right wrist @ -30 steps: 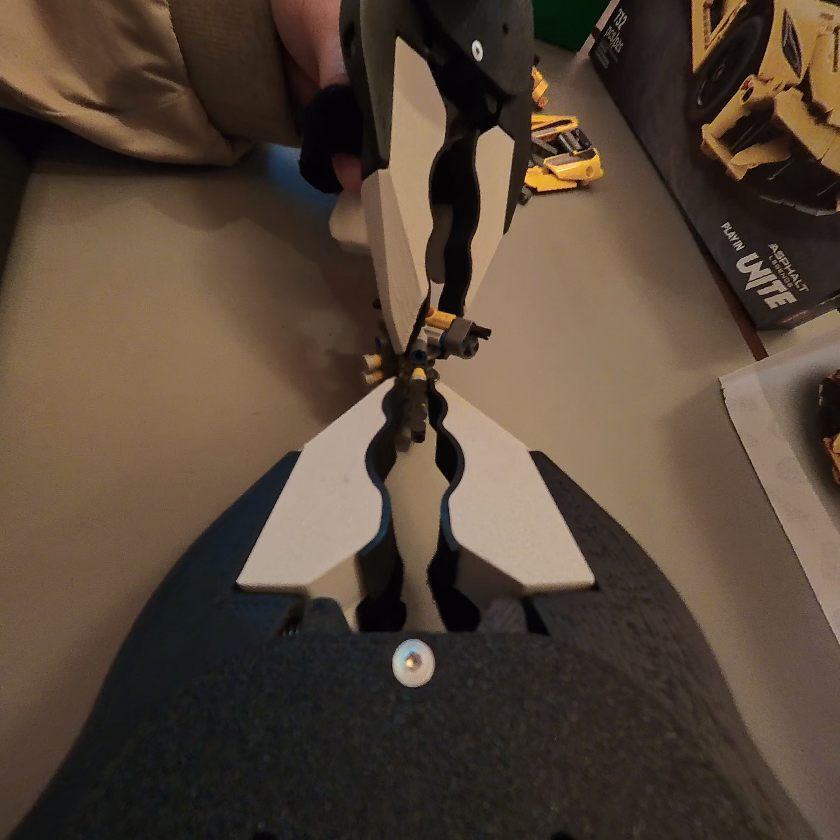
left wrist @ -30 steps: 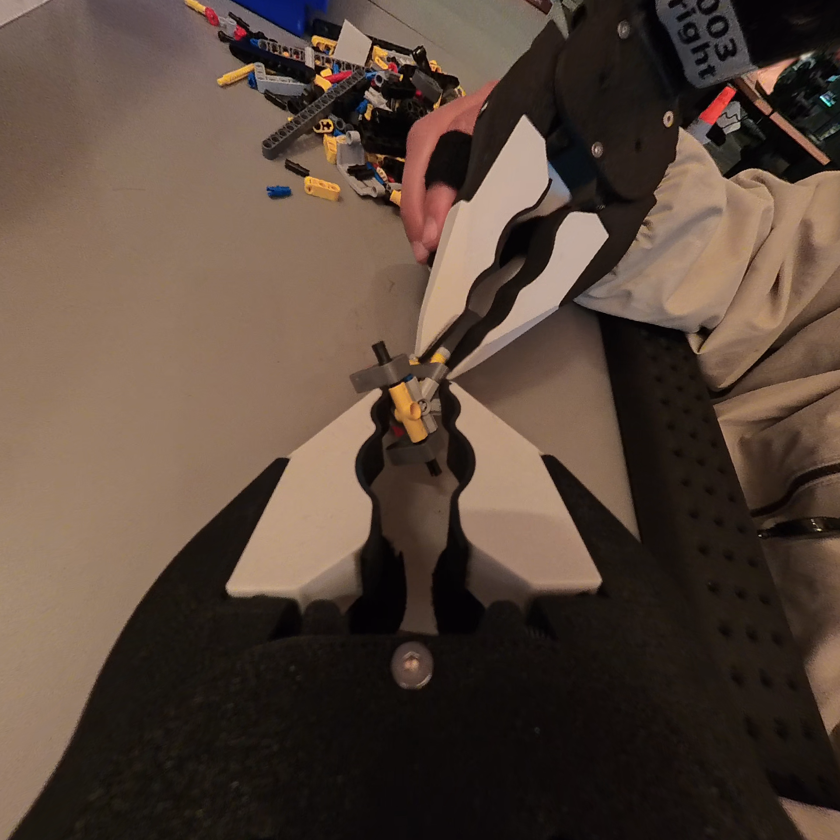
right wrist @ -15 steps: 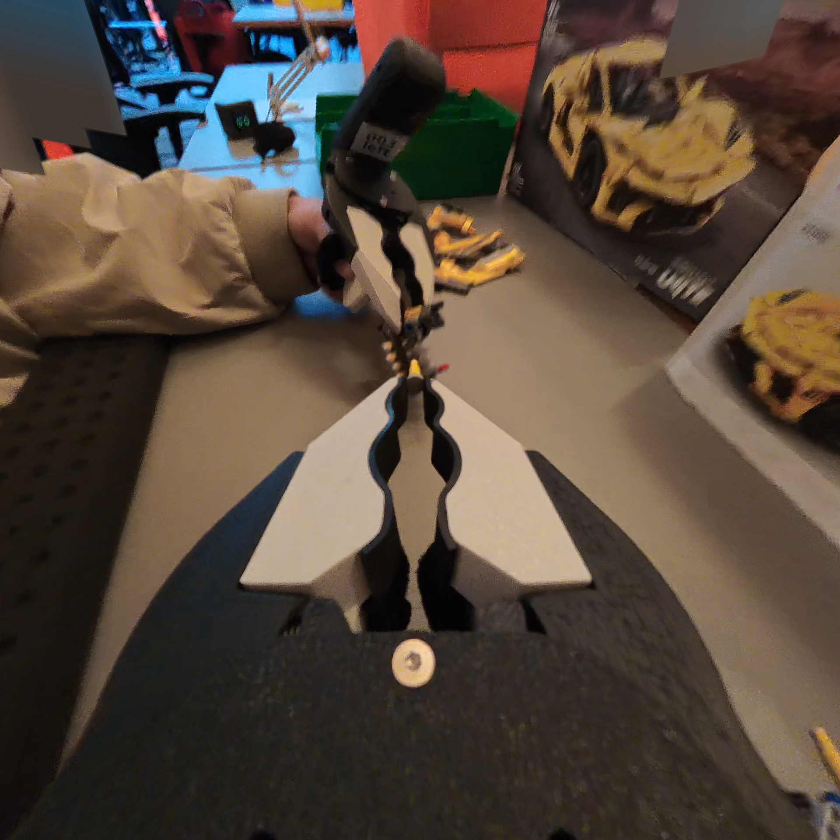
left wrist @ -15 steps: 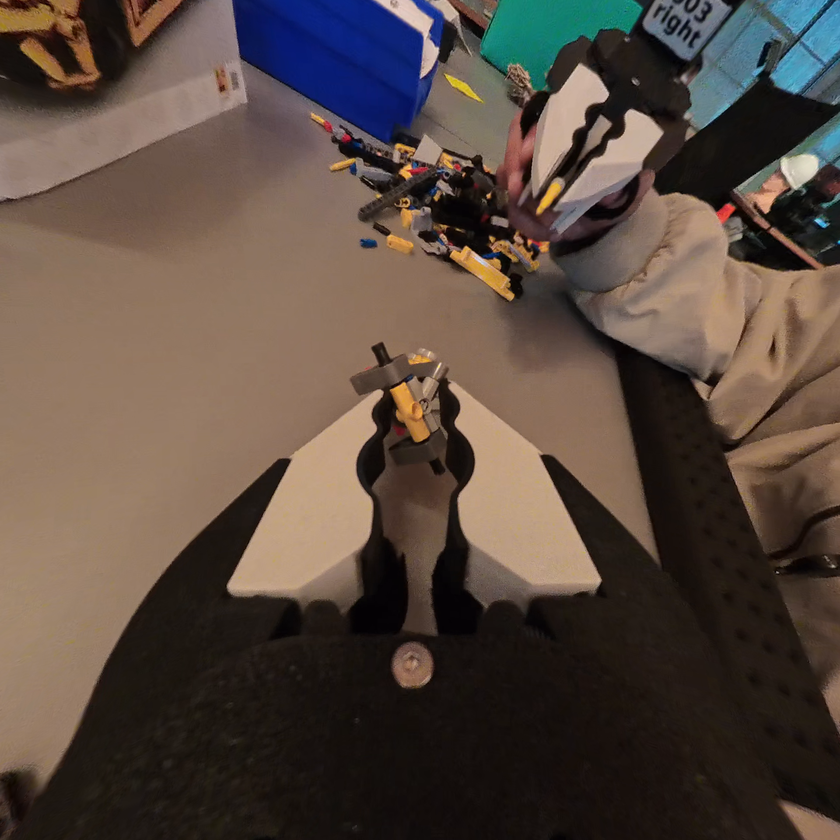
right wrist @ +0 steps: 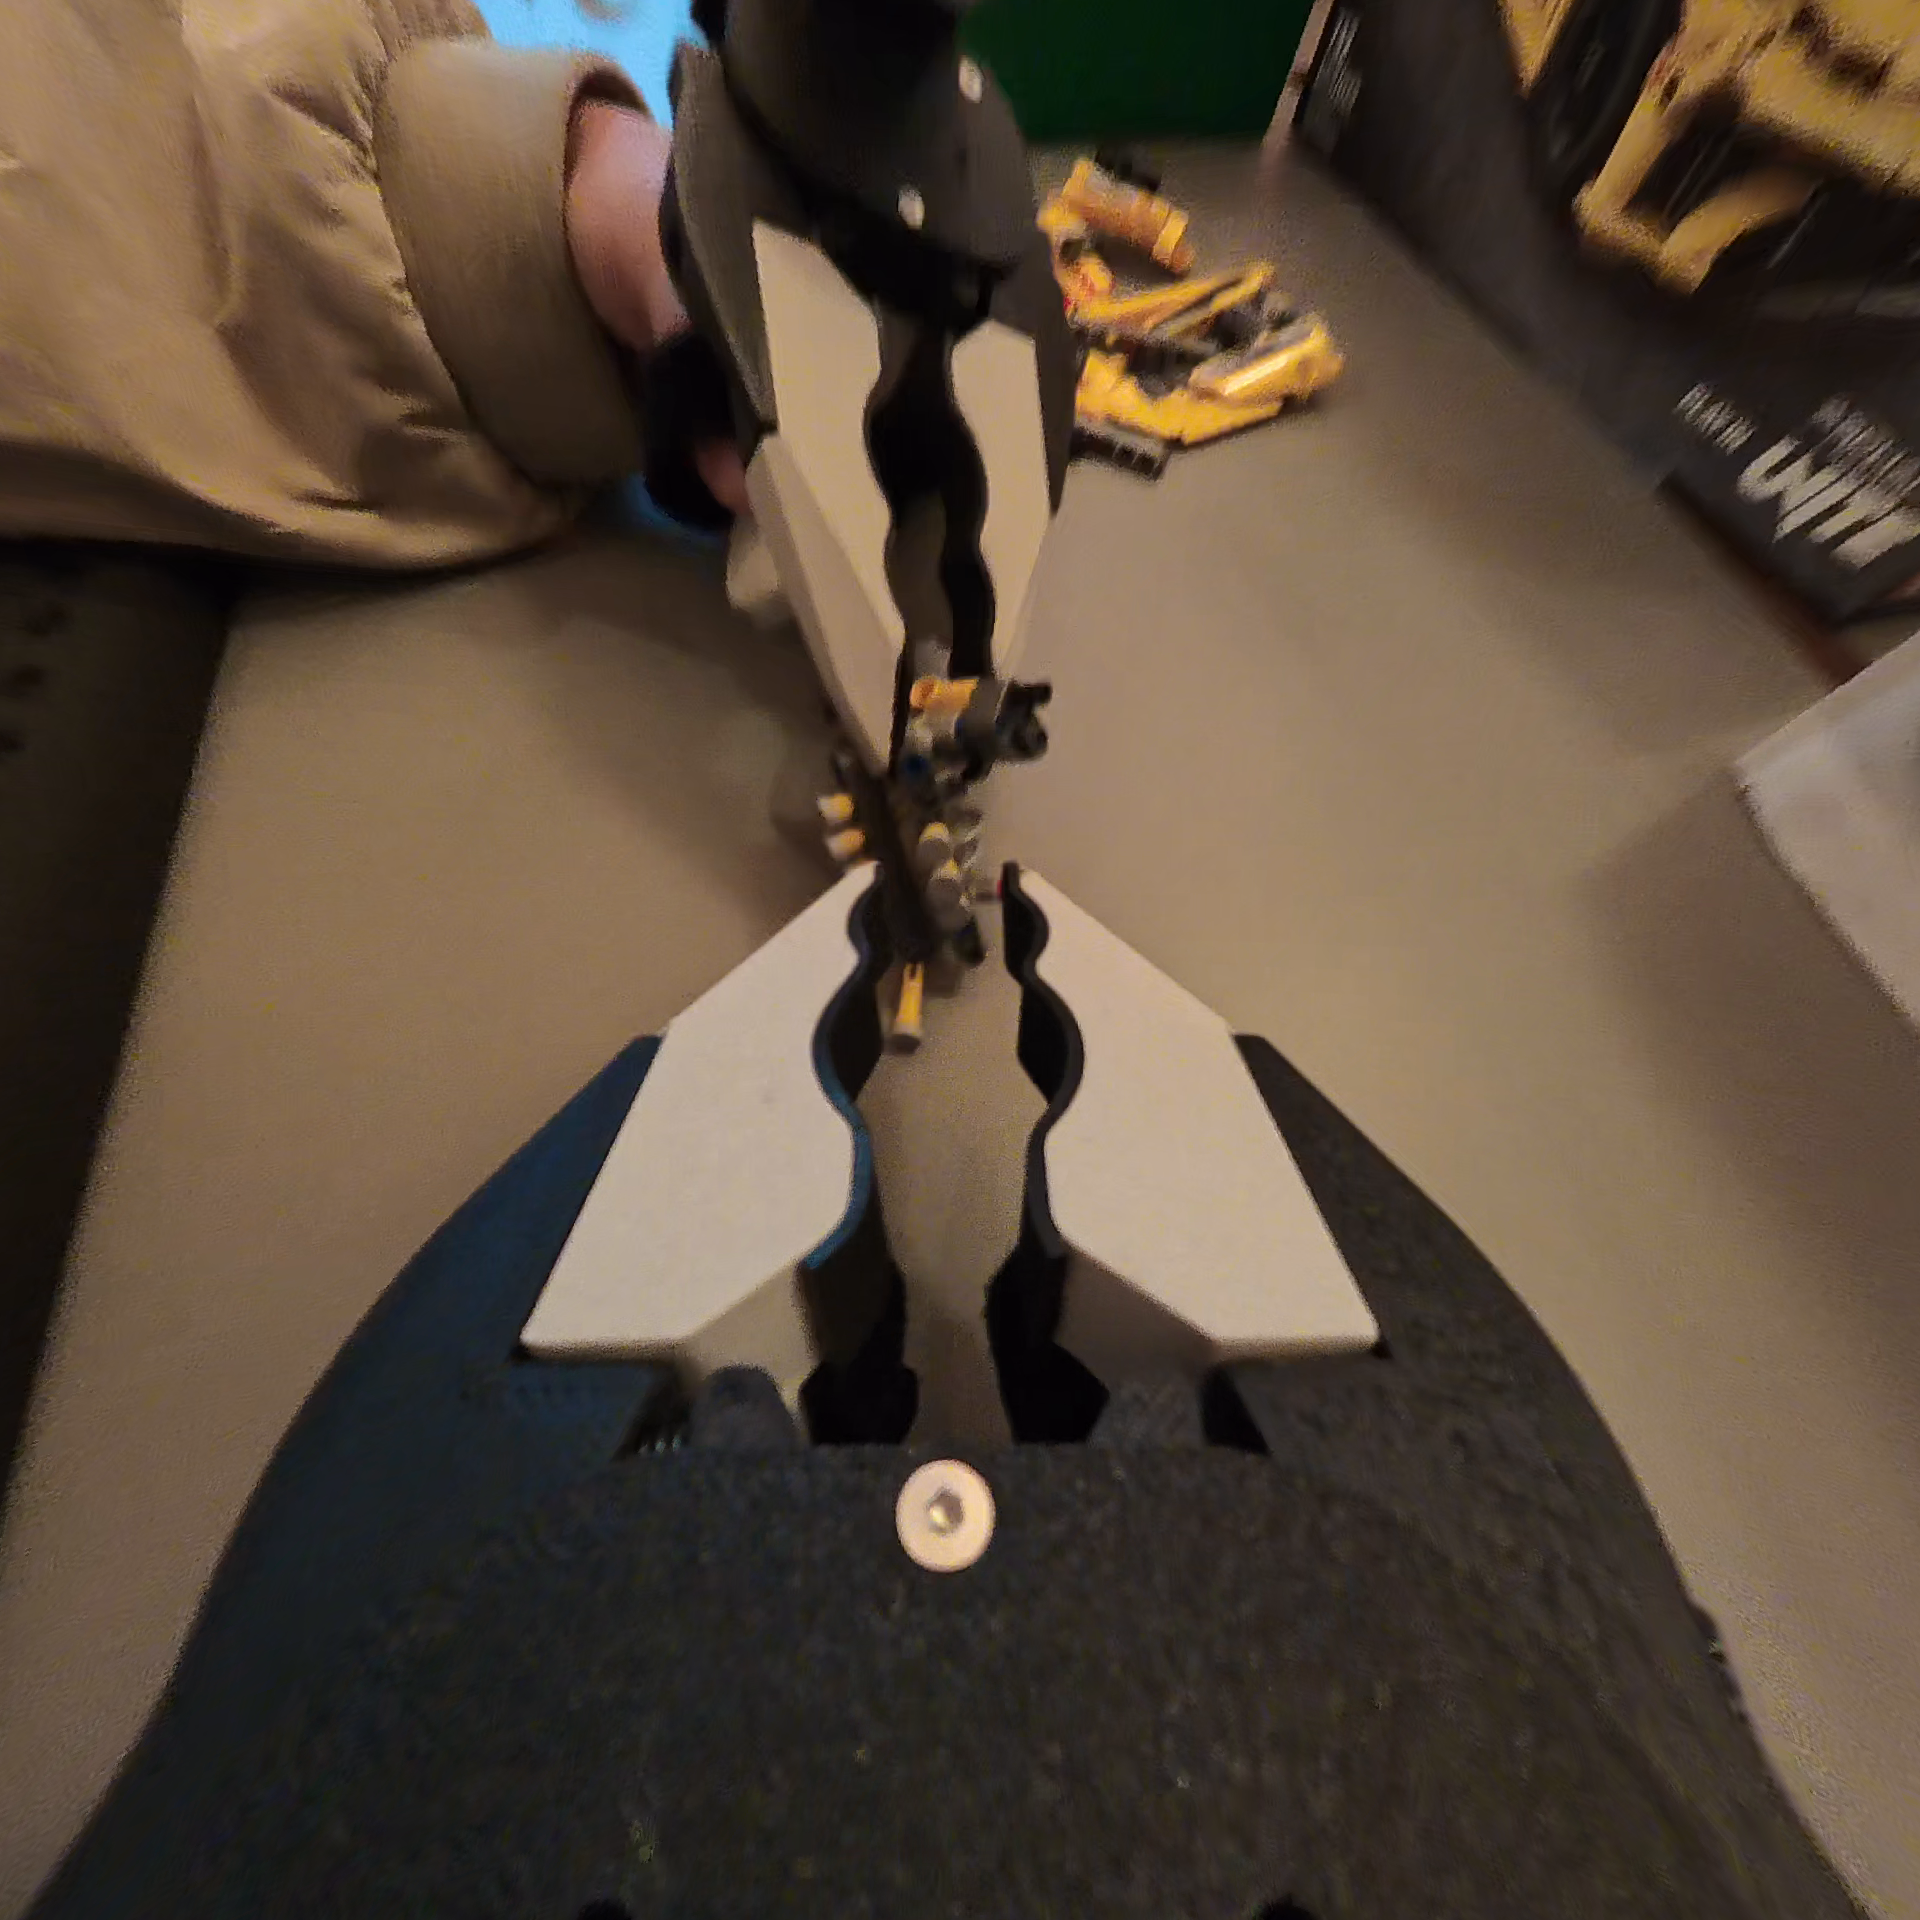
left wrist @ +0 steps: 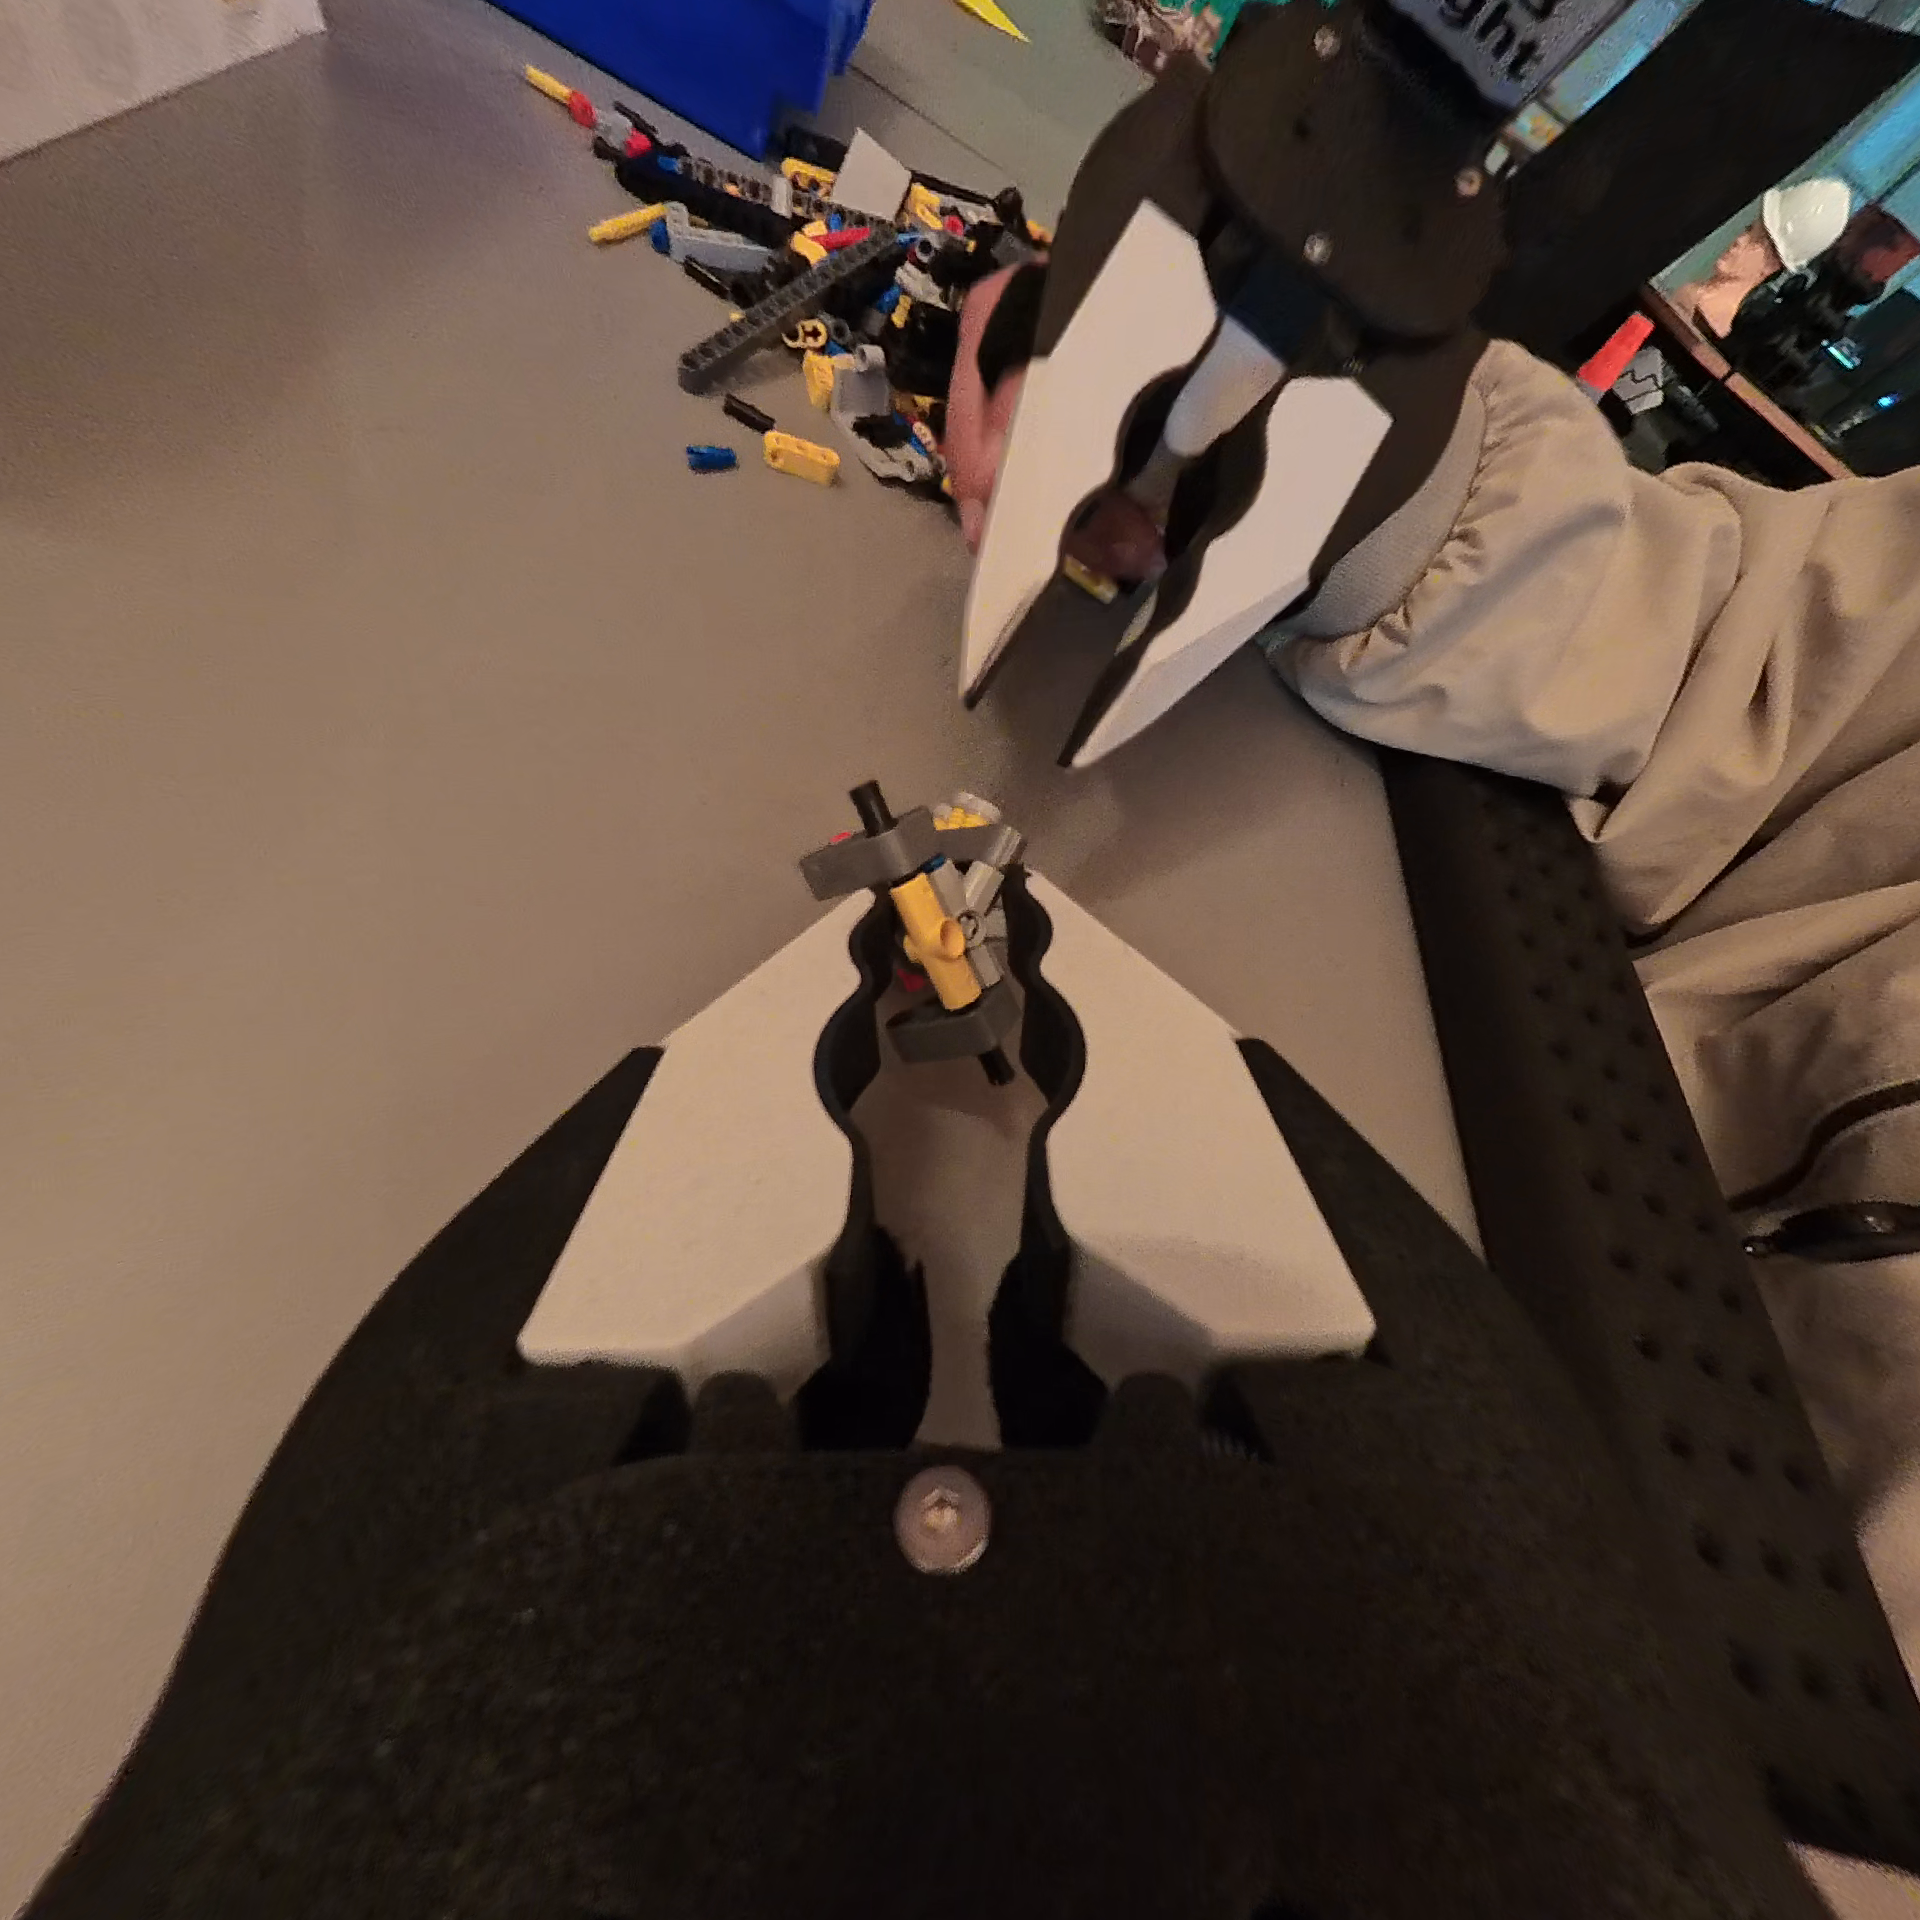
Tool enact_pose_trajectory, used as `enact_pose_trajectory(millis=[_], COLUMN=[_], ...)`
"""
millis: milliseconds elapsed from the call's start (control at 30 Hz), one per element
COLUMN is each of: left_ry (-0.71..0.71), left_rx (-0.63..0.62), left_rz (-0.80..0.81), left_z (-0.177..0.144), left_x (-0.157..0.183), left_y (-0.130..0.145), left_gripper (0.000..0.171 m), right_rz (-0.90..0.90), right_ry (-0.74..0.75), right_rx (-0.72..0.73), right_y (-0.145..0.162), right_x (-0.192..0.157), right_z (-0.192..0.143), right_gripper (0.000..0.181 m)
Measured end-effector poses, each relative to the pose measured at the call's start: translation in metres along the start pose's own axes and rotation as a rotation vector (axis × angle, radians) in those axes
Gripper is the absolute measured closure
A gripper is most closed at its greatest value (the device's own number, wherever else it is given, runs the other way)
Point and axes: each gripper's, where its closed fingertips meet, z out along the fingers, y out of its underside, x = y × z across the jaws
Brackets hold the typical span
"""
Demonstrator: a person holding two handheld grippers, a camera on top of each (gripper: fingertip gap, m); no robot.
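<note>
My left gripper (left wrist: 940, 904) is shut on a small brick assembly (left wrist: 935, 935) of grey, yellow and black pieces, held above the grey table (left wrist: 364, 727). In the right wrist view the left gripper (right wrist: 935, 707) points down with the assembly (right wrist: 935, 810) hanging from its tips. My right gripper (right wrist: 940, 883) is open, its jaws on either side of the assembly's lower end. A small yellow pin (right wrist: 909, 1003) sits at that end, in the gap near the left finger. In the left wrist view the right gripper (left wrist: 1023, 727) hovers just above and right of the assembly, its jaws apart.
A pile of loose bricks (left wrist: 831, 270) lies at the far side by a blue bin (left wrist: 707, 52). A black perforated mat (left wrist: 1610, 1247) runs along the table edge. Yellow part-built pieces (right wrist: 1184, 343), a dark box with a car picture (right wrist: 1662, 260) and a white page (right wrist: 1849, 831) lie beyond. Only a small space, under 4 cm, lies between the two pairs of fingers.
The right gripper pulled away from the assembly shut on a yellow pin, then came back close. It now stands open with the pin at the assembly's end. The left gripper kept its hold.
</note>
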Motion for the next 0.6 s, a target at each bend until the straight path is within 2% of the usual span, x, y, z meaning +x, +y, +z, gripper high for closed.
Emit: enact_pose_trajectory(millis=[100,167,233,333,433,533,600], left_ry=[0.015,0.021,0.016,0.031,0.079,-0.067,-0.046], left_rx=[0.004,0.003,0.002,0.023,0.082,-0.031,0.092], left_rz=[-0.004,-0.003,0.002,0.016,0.022,0.067,0.008], left_z=[0.004,0.005,0.005,0.000,-0.005,-0.013,-0.033], left_x=[0.002,0.003,0.002,0.004,0.014,-0.008,-0.009], left_y=[-0.001,-0.001,-0.001,-0.003,-0.016,0.003,-0.013], left_gripper=[0.151,0.151,0.151,0.151,0.151,0.150,0.152], right_rz=[-0.056,-0.065,-0.075,-0.055,-0.042,-0.005,0.081], right_ry=[0.012,0.018,0.015,-0.007,-0.037,0.003,0.040], right_rx=[-0.011,-0.026,-0.034,-0.039,0.045,0.072,0.181], right_y=[0.002,0.005,0.006,0.001,-0.017,-0.018,-0.027], right_x=[-0.004,-0.005,-0.005,-0.004,-0.005,0.008,0.027], right_z=[0.006,0.011,0.015,0.013,-0.001,-0.017,-0.051], right_gripper=[0.165,0.166,0.175,0.176,0.176,0.176,0.176])
